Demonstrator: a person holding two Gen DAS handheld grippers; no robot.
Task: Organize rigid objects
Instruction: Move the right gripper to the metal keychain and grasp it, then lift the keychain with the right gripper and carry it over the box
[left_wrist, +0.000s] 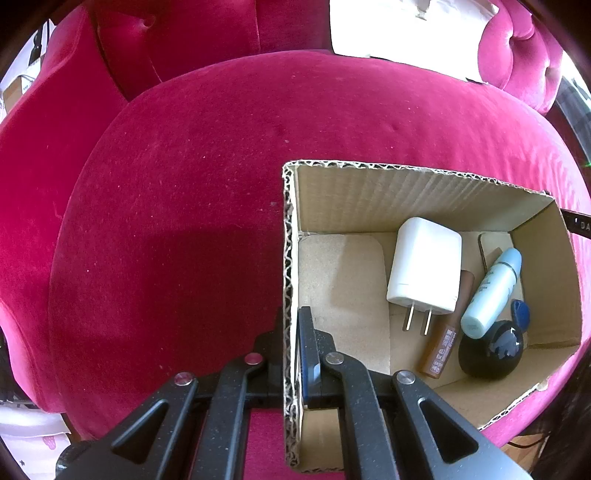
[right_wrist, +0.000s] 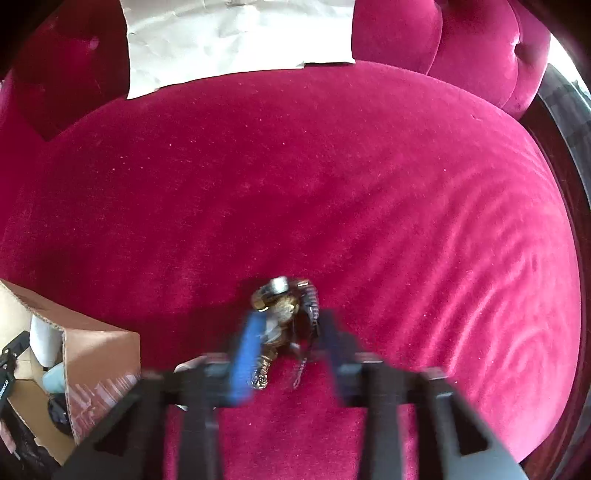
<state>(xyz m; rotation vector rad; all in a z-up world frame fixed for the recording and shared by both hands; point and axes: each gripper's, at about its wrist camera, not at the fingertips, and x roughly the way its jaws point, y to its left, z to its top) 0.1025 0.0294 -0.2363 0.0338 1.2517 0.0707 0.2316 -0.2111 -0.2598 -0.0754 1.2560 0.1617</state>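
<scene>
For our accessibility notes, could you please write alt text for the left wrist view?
The black left gripper clamps the near wall of an open cardboard box on a crimson velvet seat. Inside lie a white plug charger, pale blue bottle and glossy black sphere.

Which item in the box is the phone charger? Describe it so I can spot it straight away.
Find the open cardboard box on the pink velvet seat; the left gripper clamps its near wall. The charger lies on the box floor beside a pale blue bottle. It alone is a white block with two metal prongs.
</scene>
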